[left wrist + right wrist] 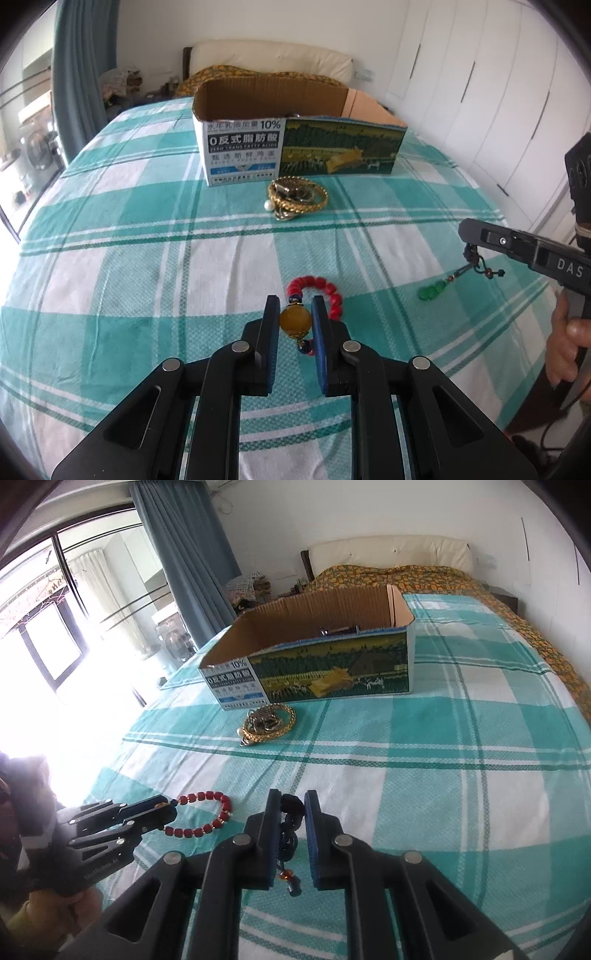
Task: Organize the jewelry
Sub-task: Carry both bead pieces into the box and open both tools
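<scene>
Bedroom light falls on the wide bed sheet (147, 258), checked green and white, which carries everything I work with. Toward the headboard sits the open cardboard box (295, 147), my landmark; something dark lies inside it, too hidden to name. Just in front of the box, nearly touching its printed wall, is a tangle of gold chains (297, 197) with a pearl at its edge. Well nearer to me than the box lies the red bead bracelet (325, 288). My left gripper (295, 314) is clenched on its large amber bead (295, 320), the red loop trailing on the sheet beyond my fingers. Off to the right of that, and equally far from the box, my right gripper (291, 812) is clamped on the dark knotted cord (290, 830) of a green pendant (432, 291), which dangles below, down near the sheet.

I judge both pieces light and limp: strings sag and swing, and the round amber bead is smooth and may squirt from flat pads. The knot offers the surest hold on the cord. The chains look snag-prone; pinching a thick braided link seems best.
</scene>
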